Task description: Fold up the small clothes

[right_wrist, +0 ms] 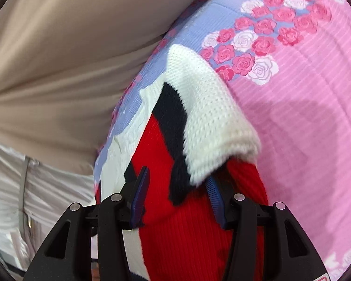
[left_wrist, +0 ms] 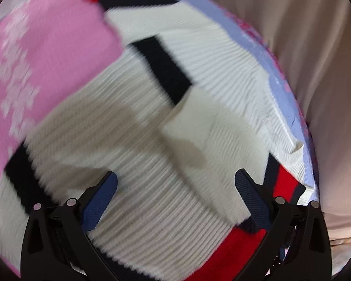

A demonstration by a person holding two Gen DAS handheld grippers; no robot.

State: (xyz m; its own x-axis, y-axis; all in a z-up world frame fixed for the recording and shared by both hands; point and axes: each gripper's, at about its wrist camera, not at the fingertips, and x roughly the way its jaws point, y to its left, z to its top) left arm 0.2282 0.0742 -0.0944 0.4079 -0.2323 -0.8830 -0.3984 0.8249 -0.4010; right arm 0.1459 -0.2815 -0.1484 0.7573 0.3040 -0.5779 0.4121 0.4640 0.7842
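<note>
A small knitted sweater, white with black and red bands, lies on a pink and lilac rose-print cloth. In the left wrist view the sweater (left_wrist: 152, 140) fills the middle, blurred by motion, and my left gripper (left_wrist: 175, 178) is open just above its white ribbed body, holding nothing. In the right wrist view my right gripper (right_wrist: 177, 178) stands half open around a raised fold of the sweater (right_wrist: 170, 159), red and black knit between the fingers, a white cuff draped over the right finger (right_wrist: 214, 192). Contact with the pads is unclear.
The rose-print cloth (right_wrist: 304, 117) covers the surface, pink (left_wrist: 46, 58) on one side, lilac (left_wrist: 257, 44) near its edge. Beige fabric of the person's clothing (right_wrist: 70, 58) hangs beyond that edge, also in the left wrist view (left_wrist: 316, 70).
</note>
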